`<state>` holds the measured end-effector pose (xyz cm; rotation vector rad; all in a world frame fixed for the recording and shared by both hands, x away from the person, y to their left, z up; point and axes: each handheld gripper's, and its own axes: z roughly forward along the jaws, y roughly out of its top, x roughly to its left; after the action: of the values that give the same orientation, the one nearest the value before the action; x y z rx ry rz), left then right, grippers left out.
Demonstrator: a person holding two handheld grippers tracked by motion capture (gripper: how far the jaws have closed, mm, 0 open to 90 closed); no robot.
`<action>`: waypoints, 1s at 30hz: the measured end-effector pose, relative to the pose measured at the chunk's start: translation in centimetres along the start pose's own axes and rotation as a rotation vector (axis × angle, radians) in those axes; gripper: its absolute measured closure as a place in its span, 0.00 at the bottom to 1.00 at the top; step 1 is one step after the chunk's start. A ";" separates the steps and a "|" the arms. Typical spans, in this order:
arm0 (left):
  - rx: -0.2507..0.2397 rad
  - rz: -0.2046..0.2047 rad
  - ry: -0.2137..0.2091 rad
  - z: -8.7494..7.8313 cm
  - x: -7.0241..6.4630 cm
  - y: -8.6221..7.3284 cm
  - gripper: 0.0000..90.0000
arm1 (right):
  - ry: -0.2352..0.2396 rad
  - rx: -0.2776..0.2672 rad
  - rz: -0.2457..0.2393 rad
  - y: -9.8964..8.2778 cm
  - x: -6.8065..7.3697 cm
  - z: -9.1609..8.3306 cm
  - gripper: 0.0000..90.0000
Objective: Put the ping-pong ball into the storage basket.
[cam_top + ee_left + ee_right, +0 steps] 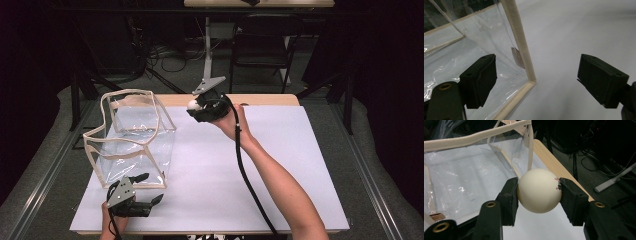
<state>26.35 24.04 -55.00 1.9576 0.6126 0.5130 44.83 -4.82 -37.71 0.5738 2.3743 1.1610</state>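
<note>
A: Item one, right gripper [196, 106]?
B: It is raised above the far edge of the table [280, 165], jaws clamped on a cream ball [539, 190], one pad on each side. The ball sits off the table, just beside the open top of the clear bag [131, 136].

A: Item two, left gripper [150, 187]?
B: It is low at the table's near left, jaws spread wide, holding nothing. The bag's near bottom corner [531, 81] lies between them, untouched.

A: The bag?
B: Clear plastic, cream trim, standing upright on the white table.
</note>
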 end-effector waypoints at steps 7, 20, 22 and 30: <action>0.002 0.000 0.002 0.0 0.0 0.0 0.18 | 0.003 0.007 -0.006 0.5 0.1 0.1 0.57; 0.002 0.000 0.001 0.0 0.0 0.0 0.18 | 0.008 0.018 -0.030 1.6 0.4 0.6 0.57; 0.001 0.000 0.001 0.0 0.0 0.0 0.18 | 0.007 0.022 -0.031 1.7 0.5 0.6 0.57; 0.002 0.001 0.000 0.0 0.0 0.0 0.18 | 0.013 0.017 -0.040 2.4 0.8 0.6 0.57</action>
<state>26.35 24.05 -55.00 1.9594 0.6127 0.5135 44.97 -2.67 -36.23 0.5235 2.3974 1.1316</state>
